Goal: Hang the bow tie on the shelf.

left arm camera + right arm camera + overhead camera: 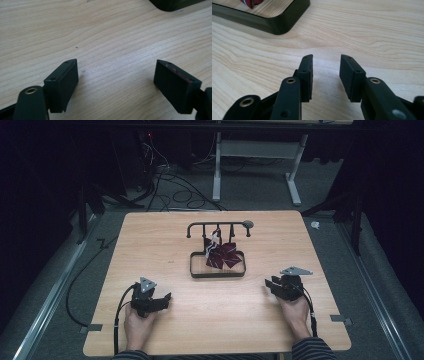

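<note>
Two grippers rest near the front edge of the wooden table (150,227), one at each side, and neither holds anything. At the left of the high view, the left gripper (162,298) lies low over the wood in the person's hand, pointing inward toward the middle of the table; in the left gripper view its jaws stand spread wide with only bare wood grain between them (116,75), and a dark corner of the stand's base (175,3) shows well beyond them. Toward the middle, farther back on the table, stands the dark metal rack (218,225), a low rectangular frame with a bar of pegs above it. A dark red patterned cloth (222,255), which looks like a bow or folded tie, hangs from the bar and droops down into the frame; whether it is properly hooked or merely draped I cannot tell. At the right, the right gripper (270,285) also sits well apart from the rack, its jaws partly parted with nothing between them (326,75). Judging from this, the cloth is either already delivered and both hands are parked, or the work on it has not yet begun; no grasp is in progress.
</note>
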The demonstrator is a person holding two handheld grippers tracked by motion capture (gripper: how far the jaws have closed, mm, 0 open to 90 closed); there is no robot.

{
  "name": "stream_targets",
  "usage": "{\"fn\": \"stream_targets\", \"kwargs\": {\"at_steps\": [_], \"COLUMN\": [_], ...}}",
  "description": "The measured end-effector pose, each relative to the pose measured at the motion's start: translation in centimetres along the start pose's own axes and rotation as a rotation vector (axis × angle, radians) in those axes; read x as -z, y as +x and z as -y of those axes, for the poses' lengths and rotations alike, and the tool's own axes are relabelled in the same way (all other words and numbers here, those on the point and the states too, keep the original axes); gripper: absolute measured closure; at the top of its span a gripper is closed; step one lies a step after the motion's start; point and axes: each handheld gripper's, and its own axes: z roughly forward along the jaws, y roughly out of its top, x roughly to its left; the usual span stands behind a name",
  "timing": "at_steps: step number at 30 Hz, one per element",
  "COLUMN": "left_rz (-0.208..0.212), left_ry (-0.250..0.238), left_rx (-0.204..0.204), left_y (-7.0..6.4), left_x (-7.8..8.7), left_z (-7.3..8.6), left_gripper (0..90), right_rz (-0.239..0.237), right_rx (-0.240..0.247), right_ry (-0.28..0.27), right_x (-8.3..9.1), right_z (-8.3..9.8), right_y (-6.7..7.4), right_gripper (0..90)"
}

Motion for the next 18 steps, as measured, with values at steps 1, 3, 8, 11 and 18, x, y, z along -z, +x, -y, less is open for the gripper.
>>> {"fn": "stream_targets", "kwargs": {"at_steps": [1,3,8,11,18], "left_rz": [0.000,0.000,0.000,0.000,0.000], "left_ry": [0.000,0.000,0.000,0.000,0.000], "left_rx": [0.000,0.000,0.000,0.000,-0.002], "left_y": [0.00,0.00,0.00,0.00,0.01], "left_x": [0.00,0.00,0.00,0.00,0.00], "left_z": [0.00,0.00,0.00,0.00,0.00], "left_gripper": [20.3,20.4,20.4,20.4,20.4], "right_rz": [0.001,0.006,0.022,0.033,0.063], "right_rx": [-0.002,-0.006,0.004,0.014,0.054], "right_ry": [0.002,0.002,0.012,0.025,0.021], "right_x": [-0.05,-0.17,-0.35,-0.51,-0.84], "right_z": [0.01,0.03,0.08,0.14,0.18], "right_y": [0.00,0.01,0.08,0.26,0.65], "right_gripper": [65.0,64.4,63.0,61.4,52.6]}}
